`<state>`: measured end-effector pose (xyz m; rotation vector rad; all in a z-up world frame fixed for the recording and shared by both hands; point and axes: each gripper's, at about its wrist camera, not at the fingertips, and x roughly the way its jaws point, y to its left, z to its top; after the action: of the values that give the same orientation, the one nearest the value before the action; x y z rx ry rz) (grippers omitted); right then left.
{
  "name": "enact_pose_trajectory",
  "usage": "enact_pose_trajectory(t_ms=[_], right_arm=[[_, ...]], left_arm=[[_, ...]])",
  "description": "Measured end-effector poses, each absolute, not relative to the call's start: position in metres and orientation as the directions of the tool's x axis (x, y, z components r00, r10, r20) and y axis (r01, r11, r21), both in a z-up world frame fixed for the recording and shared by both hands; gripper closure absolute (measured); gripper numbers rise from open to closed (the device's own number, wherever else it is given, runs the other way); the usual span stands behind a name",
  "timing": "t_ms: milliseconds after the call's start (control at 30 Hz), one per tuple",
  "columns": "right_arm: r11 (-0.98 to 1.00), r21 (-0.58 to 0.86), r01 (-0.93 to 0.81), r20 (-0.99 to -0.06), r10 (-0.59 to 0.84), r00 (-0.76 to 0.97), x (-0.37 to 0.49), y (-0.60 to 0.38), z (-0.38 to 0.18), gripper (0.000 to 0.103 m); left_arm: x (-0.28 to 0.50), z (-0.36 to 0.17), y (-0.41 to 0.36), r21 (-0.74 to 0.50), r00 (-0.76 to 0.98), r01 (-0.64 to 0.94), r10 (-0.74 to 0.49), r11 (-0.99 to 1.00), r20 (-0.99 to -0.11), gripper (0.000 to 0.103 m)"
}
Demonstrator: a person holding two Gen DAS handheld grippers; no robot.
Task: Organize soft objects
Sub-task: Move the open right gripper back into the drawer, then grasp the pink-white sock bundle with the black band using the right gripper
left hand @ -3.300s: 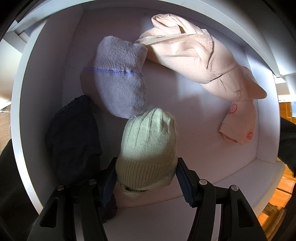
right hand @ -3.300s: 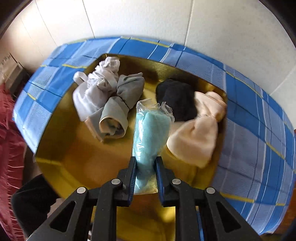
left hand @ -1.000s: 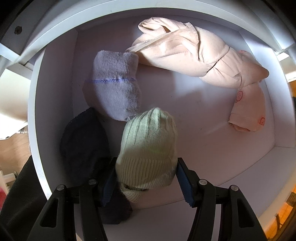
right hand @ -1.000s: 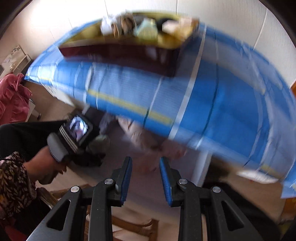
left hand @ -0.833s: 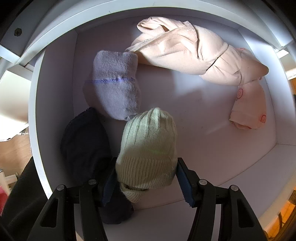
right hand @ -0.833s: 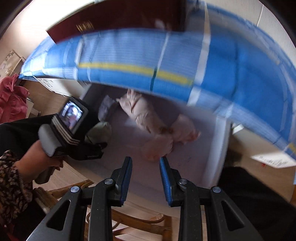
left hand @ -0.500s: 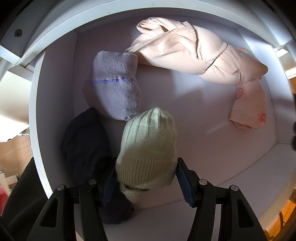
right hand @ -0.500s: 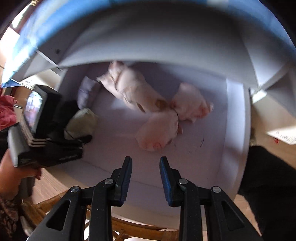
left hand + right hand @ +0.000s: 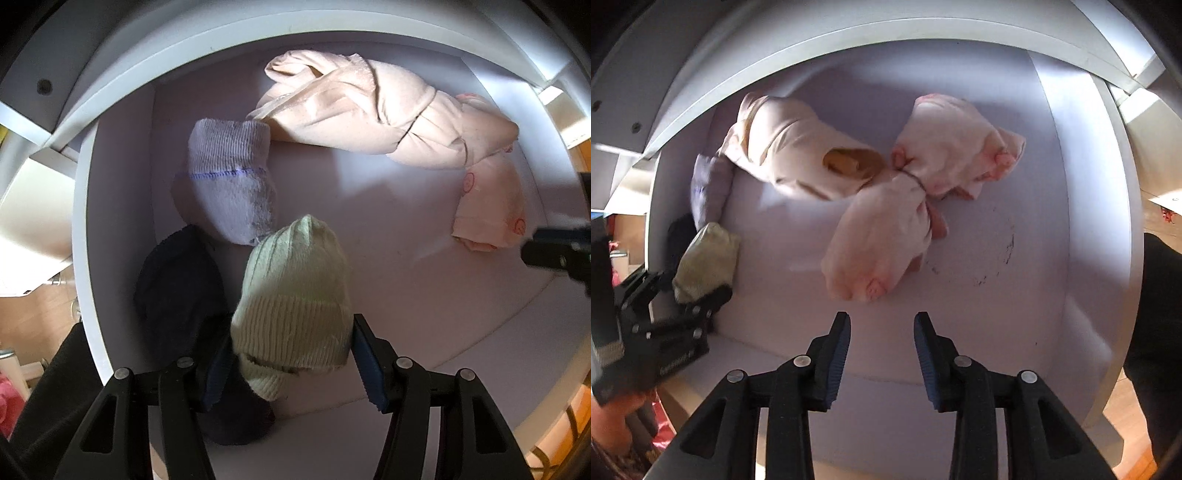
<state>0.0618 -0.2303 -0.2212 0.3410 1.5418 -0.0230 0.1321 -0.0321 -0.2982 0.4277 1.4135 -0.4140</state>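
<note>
My left gripper [image 9: 291, 354] is shut on a pale green knit hat [image 9: 291, 295] and holds it inside a white shelf compartment [image 9: 388, 258]. It also shows in the right wrist view [image 9: 705, 260]. A lavender sock [image 9: 231, 184] and a dark navy cloth [image 9: 177, 288] lie to its left. A peach rolled garment [image 9: 369, 114] lies at the back. My right gripper [image 9: 882, 350] is open and empty at the shelf's front edge, facing a pink-white bundle [image 9: 882, 243] and another pink bundle [image 9: 953, 144].
The shelf's white side walls [image 9: 1082, 184] and top board [image 9: 849, 48] close in around both grippers. The left gripper body [image 9: 653, 332] sits at the left of the right wrist view. Wooden floor [image 9: 1123, 413] shows at lower right.
My right gripper has let go of the teal bagged cloth at the yellow tray and swung down to the white shelf, now open and empty. My left gripper has barely moved with the hat.
</note>
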Motion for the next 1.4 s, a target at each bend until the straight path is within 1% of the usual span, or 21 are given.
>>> enact_pose_trajectory(t_ms=[233, 300, 433, 500, 567, 667, 767, 833, 867, 967, 1067, 1267, 1300, 1367, 1400], right_arm=[[0.926, 0.243, 0.289, -0.970, 0.222, 0.103, 0.080, -0.240, -0.225, 0.062], [0.915, 0.246, 0.319, -0.969, 0.221, 0.113, 0.085, -0.244, -0.228, 0.056], [0.901, 0.250, 0.355, -0.968, 0.228, 0.104, 0.097, -0.250, -0.238, 0.054], [0.907, 0.234, 0.350, -0.972, 0.216, 0.089, 0.104, -0.249, -0.244, 0.053], [0.919, 0.211, 0.333, -0.978, 0.196, 0.076, 0.108, -0.244, -0.248, 0.050], [0.949, 0.153, 0.274, -0.988, 0.142, 0.062, 0.110, -0.236, -0.251, 0.050], [0.981, 0.082, 0.178, -0.996, 0.075, 0.046, 0.108, -0.224, -0.251, 0.055], [0.984, 0.071, 0.165, -0.997, 0.065, 0.044, 0.105, -0.223, -0.251, 0.060], [0.985, 0.067, 0.161, -0.997, 0.062, 0.036, 0.104, -0.224, -0.251, 0.065], [0.986, 0.044, 0.158, -0.999, 0.044, 0.004, 0.095, -0.229, -0.252, 0.068], [0.988, 0.016, 0.155, -0.999, 0.021, -0.029, 0.079, -0.236, -0.254, 0.069], [0.992, -0.001, 0.125, -0.999, 0.003, -0.036, 0.078, -0.228, -0.256, 0.069], [0.992, -0.002, 0.125, -0.999, 0.003, -0.037, 0.076, -0.222, -0.258, 0.069], [0.992, 0.000, 0.130, -0.999, 0.005, -0.037, 0.076, -0.208, -0.261, 0.069], [0.991, 0.003, 0.132, -0.999, 0.008, -0.036, 0.076, -0.210, -0.260, 0.069]], left_arm=[[0.123, -0.288, -0.034, 0.039, 0.131, 0.534, -0.037, 0.845, -0.991, 0.043], [0.123, -0.285, -0.032, 0.026, 0.129, 0.524, -0.050, 0.851, -0.990, 0.043], [0.123, -0.281, -0.027, -0.002, 0.124, 0.500, -0.074, 0.866, -0.989, 0.043], [0.123, -0.280, -0.025, -0.011, 0.125, 0.495, -0.084, 0.869, -0.989, 0.042], [0.124, -0.278, -0.023, -0.029, 0.126, 0.485, -0.102, 0.874, -0.987, 0.042], [0.127, -0.275, -0.021, -0.064, 0.121, 0.462, -0.135, 0.885, -0.983, 0.042], [0.130, -0.275, -0.021, -0.068, 0.113, 0.452, -0.133, 0.889, -0.985, 0.042], [0.133, -0.274, -0.021, -0.063, 0.106, 0.453, -0.124, 0.889, -0.987, 0.042], [0.135, -0.274, -0.021, -0.062, 0.100, 0.449, -0.119, 0.891, -0.988, 0.042], [0.143, -0.275, -0.018, -0.081, 0.077, 0.420, -0.124, 0.904, -0.989, 0.040], [0.150, -0.278, -0.018, -0.076, 0.065, 0.399, -0.111, 0.914, -0.992, 0.037], [0.153, -0.289, -0.029, -0.016, 0.044, 0.440, -0.040, 0.898, -0.998, 0.037], [0.154, -0.290, -0.030, -0.015, 0.037, 0.443, -0.035, 0.896, -0.999, 0.039], [0.153, -0.292, -0.032, 0.002, 0.032, 0.461, -0.015, 0.887, -0.999, 0.045], [0.153, -0.292, -0.033, 0.008, 0.034, 0.469, -0.008, 0.883, -0.999, 0.046]])
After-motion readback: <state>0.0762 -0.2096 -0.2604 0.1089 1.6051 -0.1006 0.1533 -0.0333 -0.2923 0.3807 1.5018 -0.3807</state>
